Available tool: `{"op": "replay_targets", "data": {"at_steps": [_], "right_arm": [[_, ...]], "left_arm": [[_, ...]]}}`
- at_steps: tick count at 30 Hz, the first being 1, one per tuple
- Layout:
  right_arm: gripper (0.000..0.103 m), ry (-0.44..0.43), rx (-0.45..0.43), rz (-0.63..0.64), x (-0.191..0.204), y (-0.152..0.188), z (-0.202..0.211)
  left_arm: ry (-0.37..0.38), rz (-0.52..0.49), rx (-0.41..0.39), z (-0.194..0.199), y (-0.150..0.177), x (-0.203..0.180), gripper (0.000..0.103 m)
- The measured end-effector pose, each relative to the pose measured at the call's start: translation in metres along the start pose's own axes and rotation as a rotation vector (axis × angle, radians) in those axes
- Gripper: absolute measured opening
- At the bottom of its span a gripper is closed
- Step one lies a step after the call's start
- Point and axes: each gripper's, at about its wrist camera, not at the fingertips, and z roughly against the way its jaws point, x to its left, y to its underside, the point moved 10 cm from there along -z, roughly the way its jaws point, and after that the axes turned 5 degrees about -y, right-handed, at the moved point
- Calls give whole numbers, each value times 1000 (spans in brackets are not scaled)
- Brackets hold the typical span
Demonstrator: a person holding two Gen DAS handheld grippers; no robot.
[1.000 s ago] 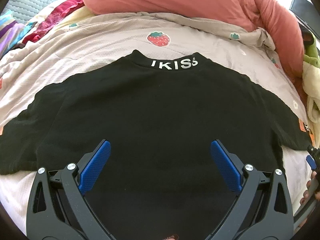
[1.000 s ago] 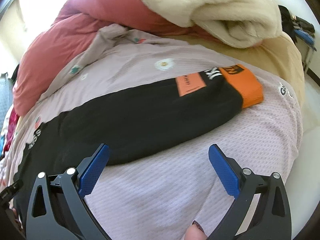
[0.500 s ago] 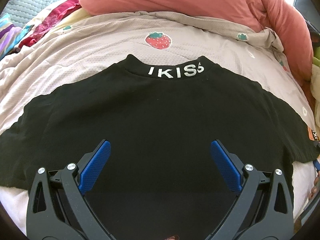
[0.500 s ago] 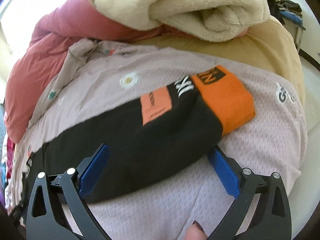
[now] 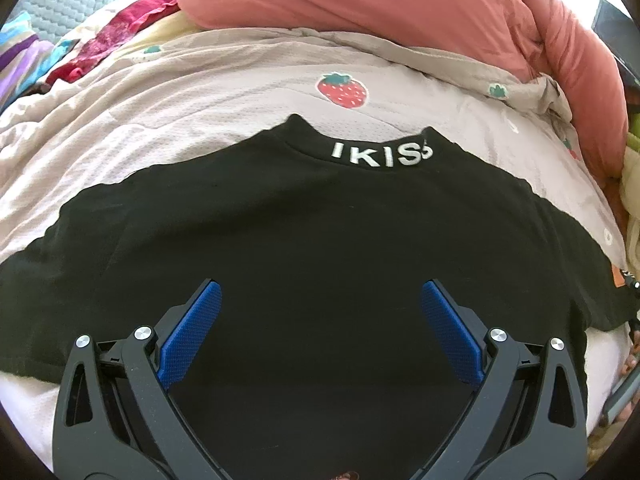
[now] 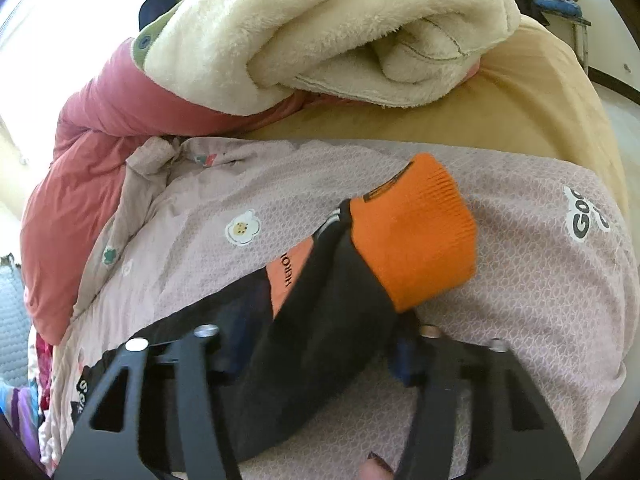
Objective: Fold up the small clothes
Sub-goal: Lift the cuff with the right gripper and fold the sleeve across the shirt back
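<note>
Closing right hand-held gripper (image 6: 320,356) now straddles sleeve (image 6: 320,340) (orange-cuffed) — cream blanket (image 6: 340,28) beyond.

Count: one black top (image 5: 320,248), one orange cuff (image 6: 420,248) ahead of the right gripper (image 6: 320,356). One quilt (image 5: 240,92); one strawberry print (image 5: 343,89). One pink duvet (image 5: 380,8); one cream blanket (image 6: 320,28). Two grippers; left gripper (image 5: 320,328).

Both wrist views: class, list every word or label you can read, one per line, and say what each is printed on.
"IKISS" – white letters on the collar of the black top.
"HERO..." – cut off, on the orange patch of the sleeve.
"Goo..." – cut off, on the pink bedcover.
Black label on the orange cuff: too blurred to read.
</note>
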Motion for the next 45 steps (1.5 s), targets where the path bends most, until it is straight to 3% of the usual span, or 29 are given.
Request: {"op": "replay_targets", "data": {"at_steps": [2,6,22,35,45], "right_arm": [[24,-17,-5,23,8,1,4],[14,-76,-20,84,39,2,13],[11,-283,-49,403,207,28,48],[11,-417,29,582,312,103,52],[11,-463,130,704,360,179,36]], "left_arm": [[3,10,-4,2,-1,5,94],[9,26,-13,9,-4,14,94],[77,19,-38,39,-10,29,94],[193,132,-23,48,-13,58,94],[263,217,4,45,-9,78,94]]}}
